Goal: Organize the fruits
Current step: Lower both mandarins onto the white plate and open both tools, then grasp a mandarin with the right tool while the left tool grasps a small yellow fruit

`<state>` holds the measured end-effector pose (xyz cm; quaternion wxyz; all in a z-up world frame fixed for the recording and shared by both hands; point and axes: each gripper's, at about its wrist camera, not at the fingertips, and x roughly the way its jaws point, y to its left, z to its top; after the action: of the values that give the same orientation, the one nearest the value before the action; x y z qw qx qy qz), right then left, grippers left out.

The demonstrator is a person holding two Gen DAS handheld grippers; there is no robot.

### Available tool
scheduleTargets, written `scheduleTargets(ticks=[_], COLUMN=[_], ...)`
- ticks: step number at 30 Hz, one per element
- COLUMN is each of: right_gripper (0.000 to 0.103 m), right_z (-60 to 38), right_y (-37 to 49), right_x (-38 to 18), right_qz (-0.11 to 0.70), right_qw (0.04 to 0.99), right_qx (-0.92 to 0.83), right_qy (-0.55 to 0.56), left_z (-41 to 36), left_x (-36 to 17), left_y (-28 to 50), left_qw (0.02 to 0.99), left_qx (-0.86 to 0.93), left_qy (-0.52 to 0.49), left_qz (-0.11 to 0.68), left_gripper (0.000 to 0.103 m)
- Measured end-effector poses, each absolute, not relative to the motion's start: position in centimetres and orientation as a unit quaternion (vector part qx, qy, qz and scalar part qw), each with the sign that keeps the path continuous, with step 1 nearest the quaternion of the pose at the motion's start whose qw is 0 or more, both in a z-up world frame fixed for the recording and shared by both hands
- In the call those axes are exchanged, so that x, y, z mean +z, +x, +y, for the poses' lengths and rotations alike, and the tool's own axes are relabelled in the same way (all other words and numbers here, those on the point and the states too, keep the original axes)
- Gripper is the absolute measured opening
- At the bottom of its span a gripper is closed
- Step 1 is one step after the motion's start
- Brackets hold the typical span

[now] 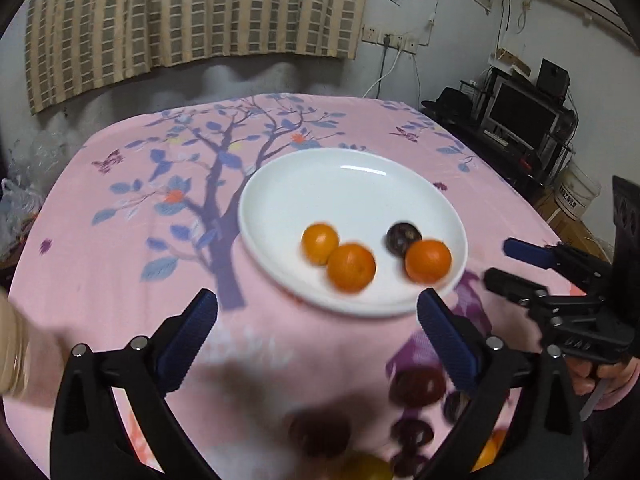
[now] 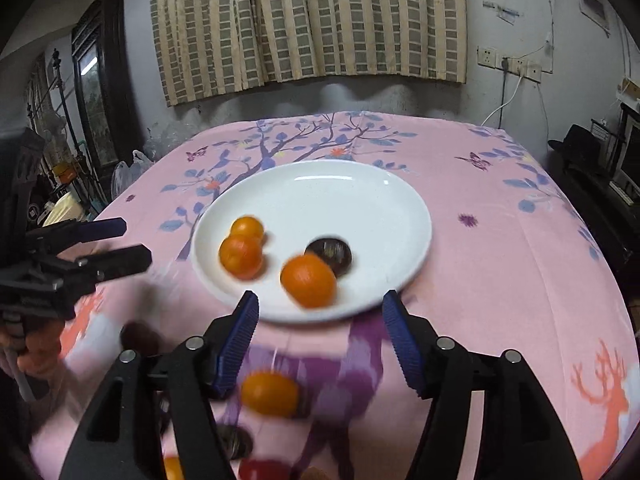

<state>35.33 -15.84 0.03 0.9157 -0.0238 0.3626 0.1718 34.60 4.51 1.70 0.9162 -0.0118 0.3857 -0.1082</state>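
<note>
A white plate [image 1: 344, 184] [image 2: 332, 196] sits mid-table with three oranges [image 1: 351, 267] [image 2: 308, 281] and one dark purple fruit [image 1: 402, 237] [image 2: 331, 255] on its near half. My left gripper [image 1: 316, 312] is open and empty, just short of the plate's near rim; it also shows in the right wrist view [image 2: 134, 245]. My right gripper [image 2: 320, 308] is open and empty at the plate's near rim; it also shows in the left wrist view [image 1: 496, 264]. Several blurred dark fruits [image 1: 416, 386] and a loose orange [image 2: 270, 394] lie on the cloth close below the grippers.
The table has a pink cloth [image 1: 120, 264] printed with a tree and deer. A curtain [image 2: 304, 20] hangs on the wall behind. A monitor shelf [image 1: 520, 116] stands to the right of the table, a dark cabinet [image 2: 100, 80] to the left.
</note>
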Motion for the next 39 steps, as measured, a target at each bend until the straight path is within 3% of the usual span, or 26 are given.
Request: scheduleTargets(ticks=[11,25,28,34,37,39], right_gripper=[0.072,0.071,0.064,0.061,0.043,0.042], right_z=[-15.6,-12.9,-12.7,-12.5,-12.2,-12.3], right_y=[22.4,20.8,21.2,21.8,21.7,21.8], right_x=[-1.2,-3.9,-4.5,-5.0,-5.0,-4.9], right_qz=[0.386,0.420,0.427,0.432,0.429,0.427], right_qw=[0.895,0.858,0.854,0.850,0.847,0.849], right_qx=[0.204,0.227,0.224,0.233,0.251,0.245], right_qy=[-0.093,-0.188,-0.196,-0.194,-0.191,-0.190], left_z=[9.9,11.2,11.0,10.8,10.6,10.1], left_x=[-2.5,-3.3,-3.2,-3.2,-3.1,-3.0], left_y=[24.2,20.5,20.3,20.0,19.4,18.7], left_qw=[0.904,0.907,0.908,0.907,0.906,0.903], left_qx=[-0.085,-0.043,-0.044,-0.051,-0.068,-0.095], left_qy=[-0.068,-0.078,-0.073,-0.066,-0.066,-0.065], left_qz=[0.413,0.413,0.410,0.412,0.413,0.413], left_gripper=[0.098,0.098,0.098,0.098,0.098,0.098])
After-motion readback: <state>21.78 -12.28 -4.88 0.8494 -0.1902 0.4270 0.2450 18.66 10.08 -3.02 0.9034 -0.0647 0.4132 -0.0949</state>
